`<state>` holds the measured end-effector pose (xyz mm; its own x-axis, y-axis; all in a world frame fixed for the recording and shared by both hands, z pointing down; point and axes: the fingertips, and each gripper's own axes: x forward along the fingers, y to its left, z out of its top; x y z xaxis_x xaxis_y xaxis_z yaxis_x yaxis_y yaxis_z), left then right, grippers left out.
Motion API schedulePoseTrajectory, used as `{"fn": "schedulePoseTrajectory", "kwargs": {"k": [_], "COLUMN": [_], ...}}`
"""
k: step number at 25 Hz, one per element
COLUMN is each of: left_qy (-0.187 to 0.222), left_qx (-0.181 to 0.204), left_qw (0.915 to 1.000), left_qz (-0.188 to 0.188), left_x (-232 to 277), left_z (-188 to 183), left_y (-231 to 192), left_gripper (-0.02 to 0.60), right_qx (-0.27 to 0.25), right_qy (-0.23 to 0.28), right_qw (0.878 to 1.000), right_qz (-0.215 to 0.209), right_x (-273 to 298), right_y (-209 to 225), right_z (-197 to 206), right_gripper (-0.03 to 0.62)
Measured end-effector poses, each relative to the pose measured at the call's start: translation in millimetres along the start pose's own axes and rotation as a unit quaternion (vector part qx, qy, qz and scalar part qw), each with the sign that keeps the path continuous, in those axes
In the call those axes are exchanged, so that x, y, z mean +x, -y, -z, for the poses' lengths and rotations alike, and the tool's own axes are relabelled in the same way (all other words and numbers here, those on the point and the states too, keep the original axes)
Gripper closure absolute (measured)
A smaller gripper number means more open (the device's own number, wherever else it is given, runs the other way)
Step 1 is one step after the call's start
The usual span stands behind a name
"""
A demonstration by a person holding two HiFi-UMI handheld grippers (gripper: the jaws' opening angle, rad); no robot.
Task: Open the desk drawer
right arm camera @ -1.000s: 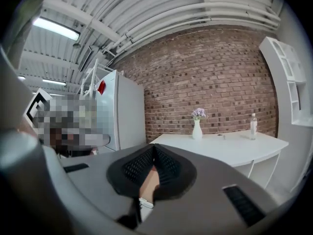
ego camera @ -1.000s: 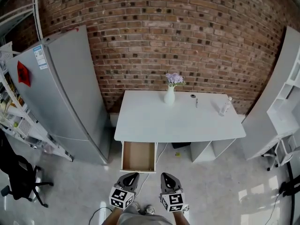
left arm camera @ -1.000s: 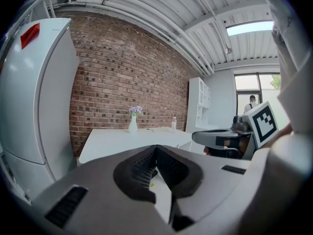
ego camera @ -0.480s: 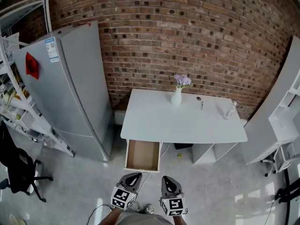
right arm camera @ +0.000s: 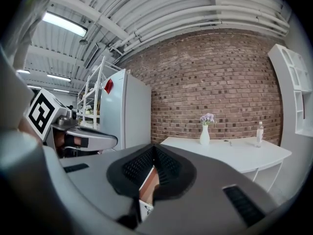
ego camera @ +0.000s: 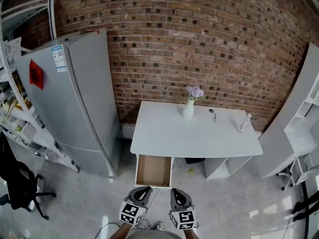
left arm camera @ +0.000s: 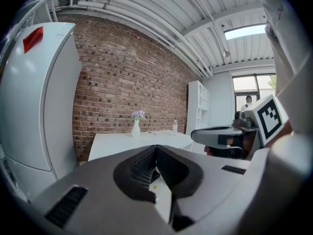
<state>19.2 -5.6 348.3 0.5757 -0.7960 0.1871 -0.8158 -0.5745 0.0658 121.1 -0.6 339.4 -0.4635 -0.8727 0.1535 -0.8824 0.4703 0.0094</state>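
The white desk [ego camera: 194, 133] stands against the brick wall. Its wooden drawer [ego camera: 153, 171] is pulled out at the front left and looks empty. My left gripper [ego camera: 143, 189] and right gripper [ego camera: 176, 190] hover side by side over the floor, just short of the drawer's front, touching nothing. Both are shut and hold nothing. In the left gripper view the jaws meet at the tips [left arm camera: 156, 149], with the desk [left arm camera: 139, 140] beyond them. In the right gripper view the shut jaws [right arm camera: 154, 149] frame a strip of the drawer [right arm camera: 148, 184].
A grey fridge [ego camera: 75, 98] stands left of the desk, with a wire shelf rack [ego camera: 20, 123] and a black chair [ego camera: 20, 183] further left. A white shelf unit [ego camera: 299, 133] is at the right. A vase of flowers [ego camera: 188, 108] and a bottle [ego camera: 242, 122] sit on the desk.
The head view has shifted, so the desk and fridge sit further right and a little farther off. Both grippers stay shut, side by side. The drawer stands open throughout.
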Motion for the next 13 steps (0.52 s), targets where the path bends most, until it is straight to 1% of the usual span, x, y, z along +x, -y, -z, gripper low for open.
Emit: {"fn": "schedulePoseTrajectory", "kwargs": {"k": [13], "left_qy": [0.002], "left_qx": [-0.011], "left_qw": [0.9999], "left_qz": [0.000], "left_x": [4.0], "left_z": [-1.2], "left_y": [-26.6], "left_gripper": [0.569], "right_qx": [0.013], "right_qy": [-0.003], "right_qw": [1.000], "right_qz": [-0.006], "right_x": [28.2], "right_y": [-14.6], "right_z": [-0.1], "right_gripper": [0.577]}}
